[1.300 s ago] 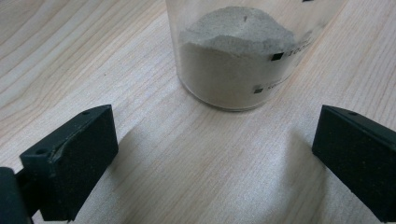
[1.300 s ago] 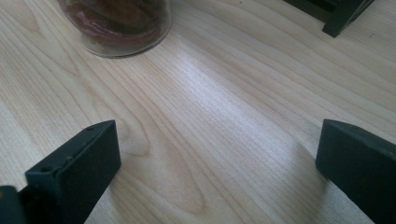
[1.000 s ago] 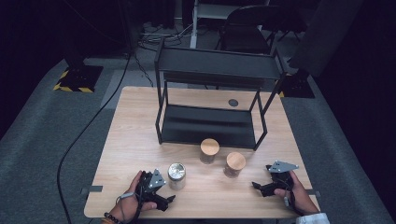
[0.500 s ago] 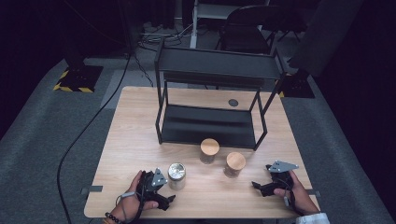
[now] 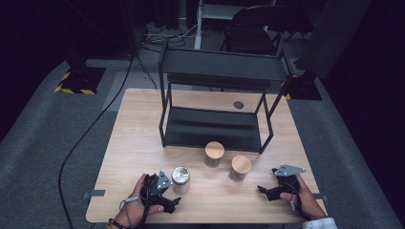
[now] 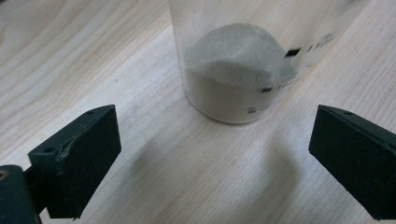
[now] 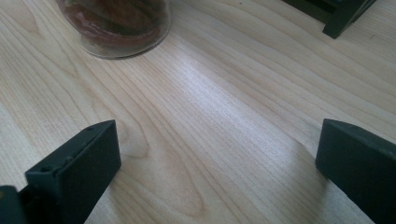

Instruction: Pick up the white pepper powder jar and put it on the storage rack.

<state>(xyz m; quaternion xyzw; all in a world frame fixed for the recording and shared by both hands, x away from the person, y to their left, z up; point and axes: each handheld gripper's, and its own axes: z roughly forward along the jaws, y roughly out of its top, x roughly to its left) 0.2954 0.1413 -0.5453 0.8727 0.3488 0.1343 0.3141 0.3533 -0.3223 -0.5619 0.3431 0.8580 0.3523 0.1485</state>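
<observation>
Three jars stand on the wooden table (image 5: pixel 138 143). A glass jar with a silver lid (image 5: pixel 180 174) holds grey powder (image 6: pixel 233 70) and stands just in front of my left gripper (image 5: pixel 172 193) (image 6: pixel 217 137), whose jaws are wide open, short of the jar. Two jars with wooden lids stand to its right, one (image 5: pixel 214 152) nearer the shelf and one (image 5: pixel 240 167) nearer my right gripper (image 5: pixel 264 191) (image 7: pixel 217 149). That gripper is open over bare wood. A jar with reddish-brown contents (image 7: pixel 116 23) lies ahead to its left.
A black two-level metal shelf rack (image 5: pixel 217 129) stands at the middle back of the table, and one of its feet (image 7: pixel 343 16) shows in the right gripper view. A small dark round spot (image 5: pixel 238 104) marks the tabletop behind it. A chair and cables lie beyond the table.
My left gripper has edged slightly toward the silver-lidded jar. The right gripper and the jars have not moved.
</observation>
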